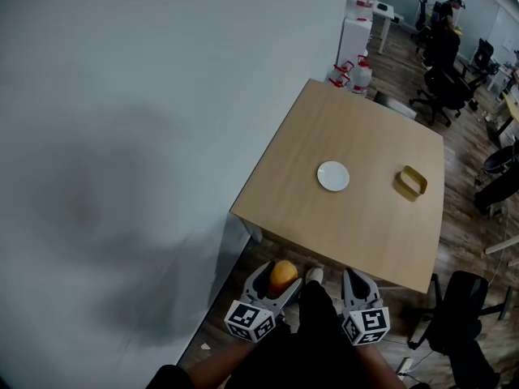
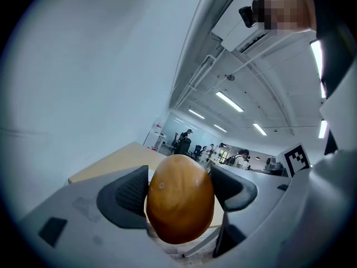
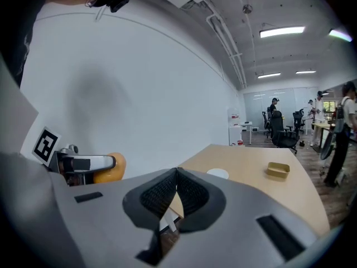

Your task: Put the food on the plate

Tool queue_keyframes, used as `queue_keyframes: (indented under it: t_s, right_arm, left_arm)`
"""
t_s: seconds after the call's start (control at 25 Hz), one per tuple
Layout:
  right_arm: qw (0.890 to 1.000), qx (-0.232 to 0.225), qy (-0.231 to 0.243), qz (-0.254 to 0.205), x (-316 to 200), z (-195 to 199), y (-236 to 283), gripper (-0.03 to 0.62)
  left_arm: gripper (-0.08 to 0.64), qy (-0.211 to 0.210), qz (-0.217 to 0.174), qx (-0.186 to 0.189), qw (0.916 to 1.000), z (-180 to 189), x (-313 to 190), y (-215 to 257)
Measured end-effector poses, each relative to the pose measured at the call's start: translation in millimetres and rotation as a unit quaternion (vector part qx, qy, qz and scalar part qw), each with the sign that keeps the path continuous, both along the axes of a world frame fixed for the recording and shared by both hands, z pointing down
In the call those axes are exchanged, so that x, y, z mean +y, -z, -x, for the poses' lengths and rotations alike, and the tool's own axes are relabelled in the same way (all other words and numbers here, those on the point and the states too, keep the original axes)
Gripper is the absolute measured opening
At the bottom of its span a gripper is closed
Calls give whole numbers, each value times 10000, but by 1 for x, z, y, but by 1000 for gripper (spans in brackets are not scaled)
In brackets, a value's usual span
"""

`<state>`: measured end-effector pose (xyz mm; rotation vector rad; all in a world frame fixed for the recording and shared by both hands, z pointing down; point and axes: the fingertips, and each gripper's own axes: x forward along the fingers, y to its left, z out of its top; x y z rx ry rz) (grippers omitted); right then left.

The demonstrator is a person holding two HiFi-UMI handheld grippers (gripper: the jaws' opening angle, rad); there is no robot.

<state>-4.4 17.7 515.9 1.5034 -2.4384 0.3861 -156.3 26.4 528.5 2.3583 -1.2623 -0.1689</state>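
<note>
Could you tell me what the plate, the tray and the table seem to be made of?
Plate: plain smooth white, ceramic or plastic. Tray: matte yellow, thin walls, probably plastic. Table: pale matte wood-look top, possibly laminate.

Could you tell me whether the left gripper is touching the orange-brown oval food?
Touching: the left gripper view shows the left gripper clamped on the orange-brown oval food.

Tabletop [image 1: 357, 128] mostly bare; plate [image 1: 333, 176], yellow container [image 1: 412, 182] well apart; wall [image 1: 122, 96] near left edge.
</note>
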Motion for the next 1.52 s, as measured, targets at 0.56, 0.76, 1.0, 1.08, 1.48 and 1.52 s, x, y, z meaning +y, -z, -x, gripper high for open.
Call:
queue_keyframes:
  t_s: [0.56,0.76,1.0,1.08,1.48,1.52]
  right_arm:
    - [9988,-461,129,-64,-108,-6,-5,60]
    - [9993,-354,111,-16,-154,-16,-3,60]
    - [9980,-535,-114,331,-198,-44,-17,60]
    - [9978,-557,-139,329,-211,-53,-20,60]
    - [9960,-784,16,431,-266,-76,-32,60]
    - [9960,-776,22,432,-272,-78,-34,60]
  left_arm:
    - [322,85,-2,-563,9984,-22,-103,-19]
    - [321,-93,144,-636,9978,-40,-151,-25]
    - [322,-216,316,-747,9965,-66,-204,-38]
    - [322,-232,417,-736,9961,-76,-221,-42]
    - [321,-354,740,-992,9917,-117,-299,-84]
    - [322,-378,751,-1037,9910,-120,-307,-89]
